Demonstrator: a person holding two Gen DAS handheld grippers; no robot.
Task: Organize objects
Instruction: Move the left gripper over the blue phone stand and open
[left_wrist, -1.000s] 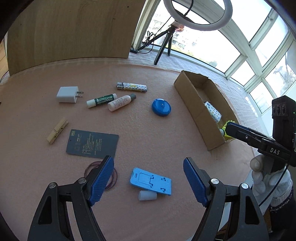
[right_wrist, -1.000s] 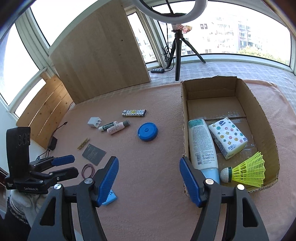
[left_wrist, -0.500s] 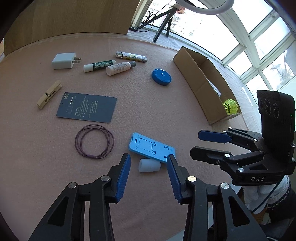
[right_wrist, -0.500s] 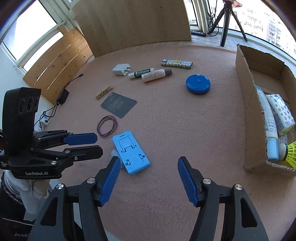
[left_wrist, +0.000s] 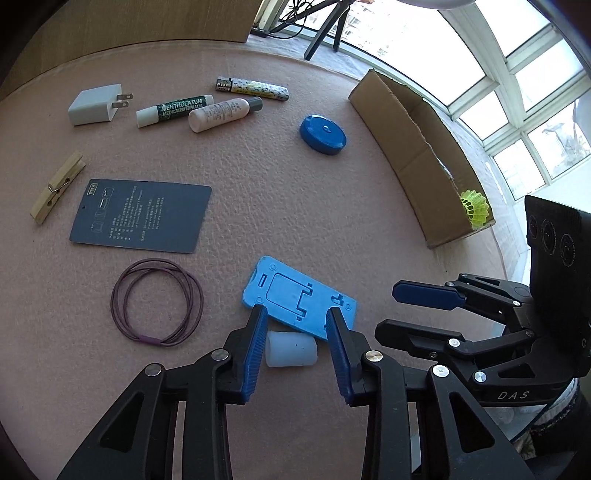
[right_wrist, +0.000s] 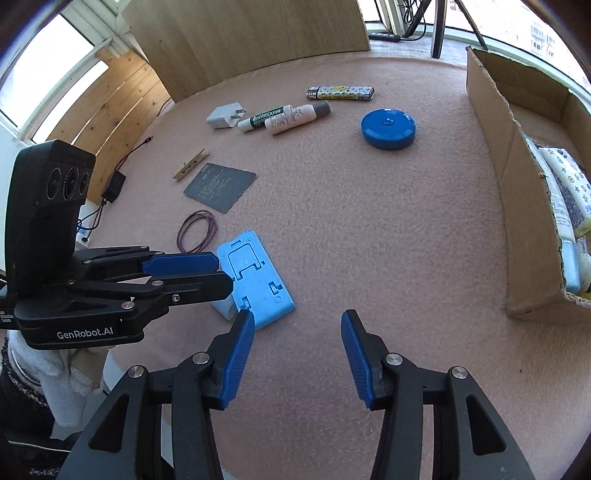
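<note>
left gripper (left_wrist: 295, 325) dropped, closing around white cap (left_wrist: 291, 348).

Black linkage tools with ribbed blue fingers (left_wrist: 255, 350) and silver screws, lettered "DAS" and "GenRobot.AI"; white knit glove (right_wrist: 55, 376) underneath.

"MENTHOLATUM" on green stick (left_wrist: 174, 110); "DAS" on right gripper (left_wrist: 424, 310)
</note>
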